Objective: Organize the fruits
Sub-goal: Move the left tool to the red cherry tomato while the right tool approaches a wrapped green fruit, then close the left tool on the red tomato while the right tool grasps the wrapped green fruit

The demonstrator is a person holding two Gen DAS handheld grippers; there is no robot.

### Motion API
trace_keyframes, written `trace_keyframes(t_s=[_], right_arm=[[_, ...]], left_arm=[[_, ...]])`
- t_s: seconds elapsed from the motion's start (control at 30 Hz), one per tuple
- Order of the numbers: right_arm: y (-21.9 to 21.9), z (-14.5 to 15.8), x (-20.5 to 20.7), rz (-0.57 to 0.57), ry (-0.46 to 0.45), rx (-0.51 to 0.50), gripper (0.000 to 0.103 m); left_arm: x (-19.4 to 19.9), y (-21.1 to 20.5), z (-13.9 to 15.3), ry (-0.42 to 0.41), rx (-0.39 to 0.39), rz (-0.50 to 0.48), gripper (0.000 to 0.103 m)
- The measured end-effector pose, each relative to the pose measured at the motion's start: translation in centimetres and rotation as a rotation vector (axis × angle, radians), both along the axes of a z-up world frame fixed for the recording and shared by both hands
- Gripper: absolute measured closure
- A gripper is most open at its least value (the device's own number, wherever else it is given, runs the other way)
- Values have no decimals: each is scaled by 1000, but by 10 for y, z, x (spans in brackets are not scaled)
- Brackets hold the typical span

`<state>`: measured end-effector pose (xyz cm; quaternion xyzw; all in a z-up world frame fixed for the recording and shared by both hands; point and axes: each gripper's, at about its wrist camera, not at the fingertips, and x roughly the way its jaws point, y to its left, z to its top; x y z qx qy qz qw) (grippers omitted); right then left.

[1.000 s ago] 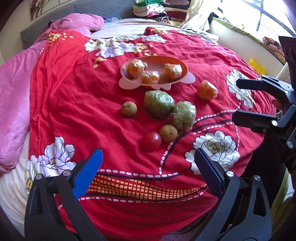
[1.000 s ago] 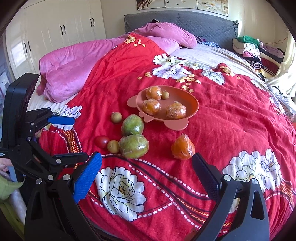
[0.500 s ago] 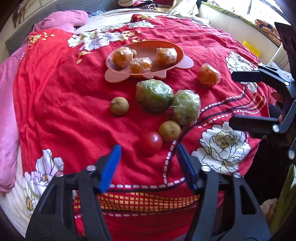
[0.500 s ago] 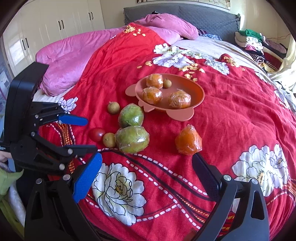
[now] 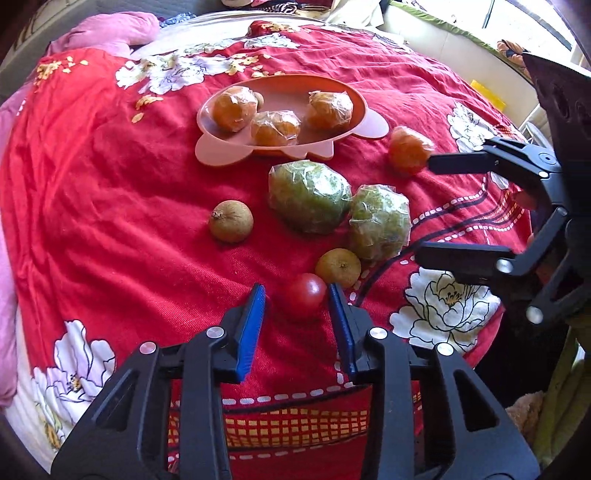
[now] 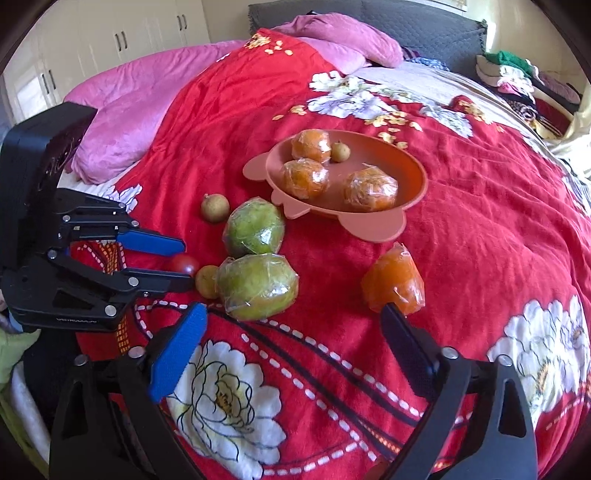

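We see a bed point(image 6: 480, 229) filling both views, covered by a red floral quilt point(image 6: 229, 122). A pink blanket point(image 6: 147, 96) lies at upper left in the right wrist view, white wardrobes point(image 6: 122, 40) behind it, a grey headboard point(image 6: 406, 22) at top, and folded clothes point(image 6: 517, 74) at upper right.

At centre frame sits one orange plate point(image 6: 410, 177). It holds three wrapped oranges point(image 6: 371, 190) and one small brown fruit point(image 6: 340, 151).

On the quilt below the plate we count two wrapped green fruits point(image 6: 256, 286), one wrapped orange point(image 6: 393, 280), two small brown fruits point(image 5: 231, 220) and one tomato point(image 5: 306, 295).

The left tongs point(image 5: 296, 301) are narrow and closing, with the tomato between the pads; contact on the far pad is not visible. The right tongs point(image 6: 293, 326) are wide, beginning to close, holding nothing.
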<state>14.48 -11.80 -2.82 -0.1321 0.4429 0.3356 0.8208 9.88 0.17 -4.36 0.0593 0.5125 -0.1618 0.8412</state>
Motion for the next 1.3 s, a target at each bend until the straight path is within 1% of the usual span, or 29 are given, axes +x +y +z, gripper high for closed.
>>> trace_keyframes(t_s=[0.03, 0.07, 0.1, 0.23, 0.27, 0.33, 0.4, 0.47, 0.5, 0.6, 0.8, 0.87, 0.93, 1.1, 1.3], right_arm=[[3, -2, 1, 19, 4, -1, 24], [5, -3, 2, 27, 11, -2, 32], [6, -5, 3, 31, 16, -6, 34], [13, -11, 10, 53, 38, 9, 36], [15, -12, 11, 63, 40, 8, 38], [20, -16, 14, 80, 53, 11, 41], [23, -18, 16, 90, 68, 18, 48], [26, -20, 17, 97, 68, 23, 51], [26, -20, 18, 99, 67, 30, 54], [24, -20, 19, 92, 84, 51, 55], [17, -14, 15, 62, 86, 77, 55], [12, -11, 14, 51, 87, 90, 55], [6, -6, 13, 36, 83, 108, 55], [-5, 9, 14, 6, 57, 140, 55], [-16, 25, 17, -22, 26, 170, 55]], left_arm=[[1, 2, -1, 3, -9, 1, 75], [1, 3, -1, 3, -14, 2, 75], [1, 4, -1, 4, -18, 4, 75], [0, 4, -3, 8, -21, 0, 75], [1, 4, -3, 8, -21, 0, 75], [2, 3, -4, 9, -23, -4, 75], [3, 3, -5, 12, -25, -6, 75], [4, 1, -7, 14, -18, -12, 75], [5, 0, -8, 15, -17, -14, 75], [8, -1, -10, 17, -26, -18, 75], [11, -4, -12, 19, -30, -26, 75], [11, -3, -11, 19, -36, -23, 77], [11, -1, -8, 18, -46, -11, 83], [9, 2, 1, 5, -68, 4, 83], [9, 7, 20, -32, -93, 24, 83]])
